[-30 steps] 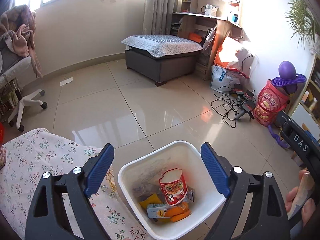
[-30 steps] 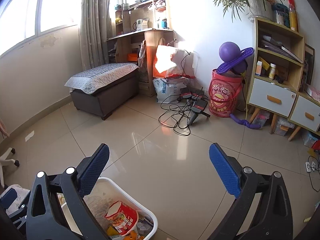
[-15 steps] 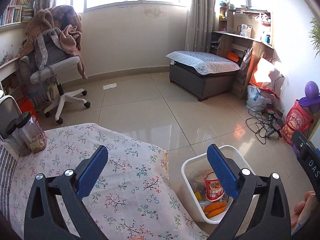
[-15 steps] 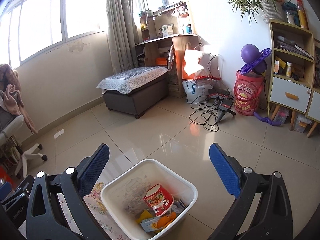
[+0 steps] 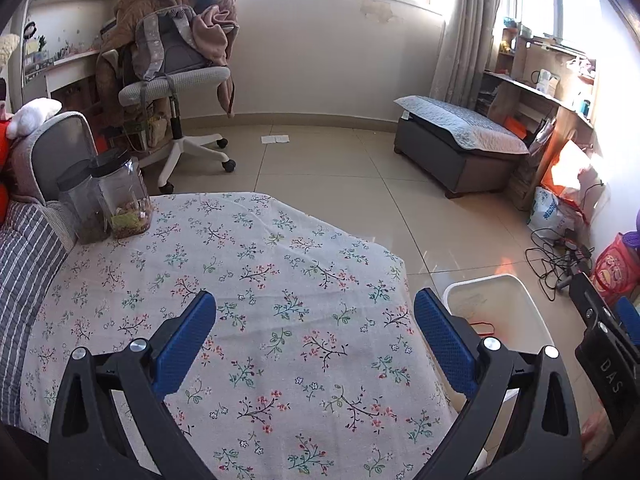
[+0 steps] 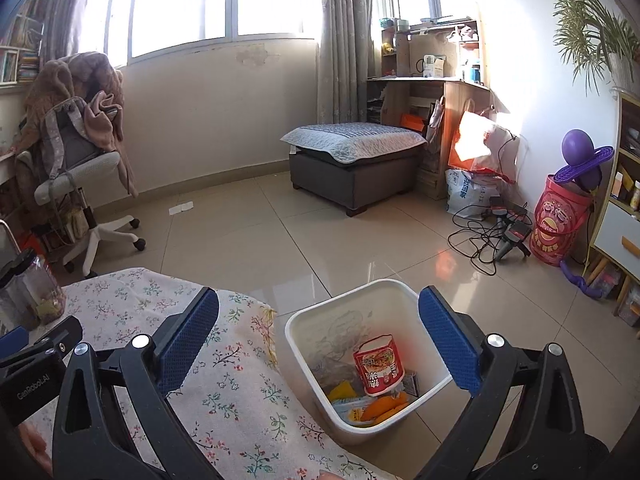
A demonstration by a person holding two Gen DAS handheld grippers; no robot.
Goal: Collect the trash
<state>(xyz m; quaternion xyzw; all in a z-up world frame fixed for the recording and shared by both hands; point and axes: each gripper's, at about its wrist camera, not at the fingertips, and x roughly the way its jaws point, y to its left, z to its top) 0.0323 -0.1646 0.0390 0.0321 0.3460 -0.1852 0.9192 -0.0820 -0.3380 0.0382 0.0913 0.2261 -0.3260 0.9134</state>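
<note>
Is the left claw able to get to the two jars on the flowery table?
Probably yes. The left claw is open and empty, and only bare flowery cloth lies between it and the jars at the far left corner.

Both cameras look down past their own fingers. The left sees mostly the table [image 5: 280, 264]; both share the bin [image 6: 320, 320] at five o'clock.

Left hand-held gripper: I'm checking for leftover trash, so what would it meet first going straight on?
The left hand-held gripper, open and empty, would probably meet the bare floral tablecloth first; no trash shows in its line.
</note>
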